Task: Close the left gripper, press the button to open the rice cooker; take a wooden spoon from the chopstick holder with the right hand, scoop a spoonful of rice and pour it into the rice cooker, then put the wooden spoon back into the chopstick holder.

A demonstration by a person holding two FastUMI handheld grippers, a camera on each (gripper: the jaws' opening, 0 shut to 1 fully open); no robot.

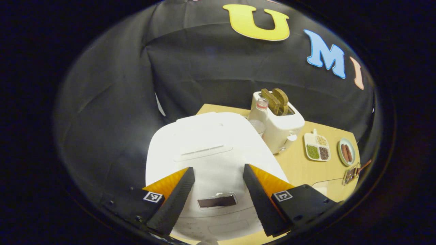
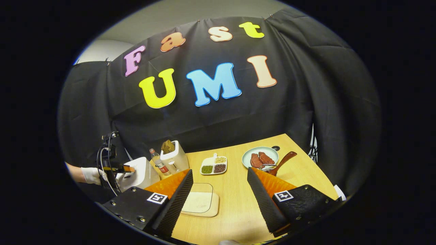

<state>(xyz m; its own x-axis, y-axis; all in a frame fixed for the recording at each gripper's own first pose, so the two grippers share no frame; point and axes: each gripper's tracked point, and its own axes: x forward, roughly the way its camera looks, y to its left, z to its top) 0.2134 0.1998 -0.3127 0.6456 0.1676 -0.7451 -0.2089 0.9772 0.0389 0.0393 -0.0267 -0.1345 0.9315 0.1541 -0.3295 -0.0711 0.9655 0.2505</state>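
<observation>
Left gripper view looks down on the white rice cooker [image 1: 207,149], lid shut, at the worktop's [image 1: 299,163] near corner; the left tool [image 1: 218,200] hangs over its front with its fingers spread apart, touching nothing. Just behind stand a toaster [image 1: 281,124] with bread and a small bottle [image 1: 260,109]. Right gripper view shows the right tool [image 2: 219,200] also spread wide — empty — above a shallow tray of rice [image 2: 201,203]. Farther off sit a divided dish of grains [image 2: 214,165], a plate of meat [image 2: 260,158] and a wooden spoon [image 2: 282,162].
</observation>
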